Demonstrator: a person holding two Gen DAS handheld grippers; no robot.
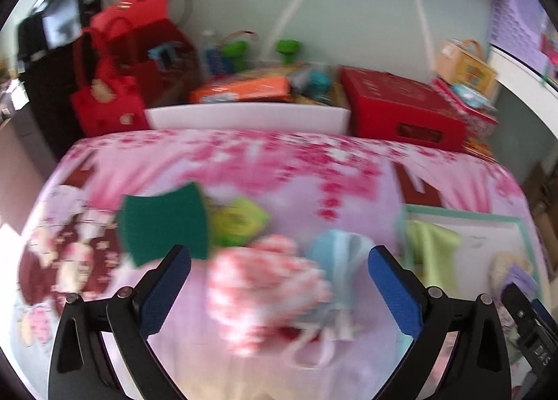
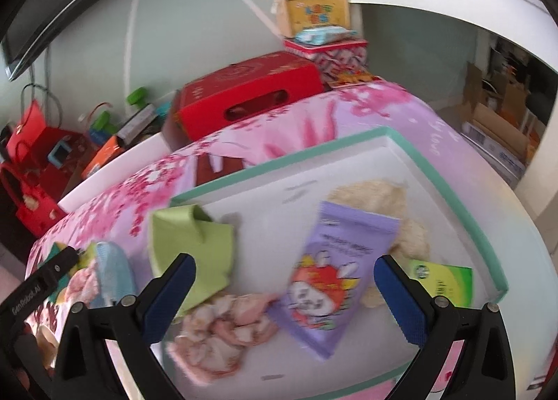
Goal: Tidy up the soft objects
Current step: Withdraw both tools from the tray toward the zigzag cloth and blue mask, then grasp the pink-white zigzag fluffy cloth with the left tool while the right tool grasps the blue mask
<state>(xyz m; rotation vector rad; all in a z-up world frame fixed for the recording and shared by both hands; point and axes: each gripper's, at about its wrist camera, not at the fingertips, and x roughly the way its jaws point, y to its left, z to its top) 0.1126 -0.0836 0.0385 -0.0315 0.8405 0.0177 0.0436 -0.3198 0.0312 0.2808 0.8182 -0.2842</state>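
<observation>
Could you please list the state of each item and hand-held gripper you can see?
Left hand-held gripper: open, empty.
Right hand-held gripper: open, empty.
Tray: on the bed.
Green cloth: draped over the tray's edge.
Purple packet: flat in tray.
Pink scrunchie: in tray.
Green sponge: outside the tray.
Blue face mask: outside the tray.

The left gripper (image 1: 279, 271) hangs tilted downward over the table (image 1: 348, 190), its blue-padded jaws spread wide with nothing pressed between them. The right gripper (image 2: 284, 281) points down at the same table from its right side, jaws equally wide and empty.
</observation>
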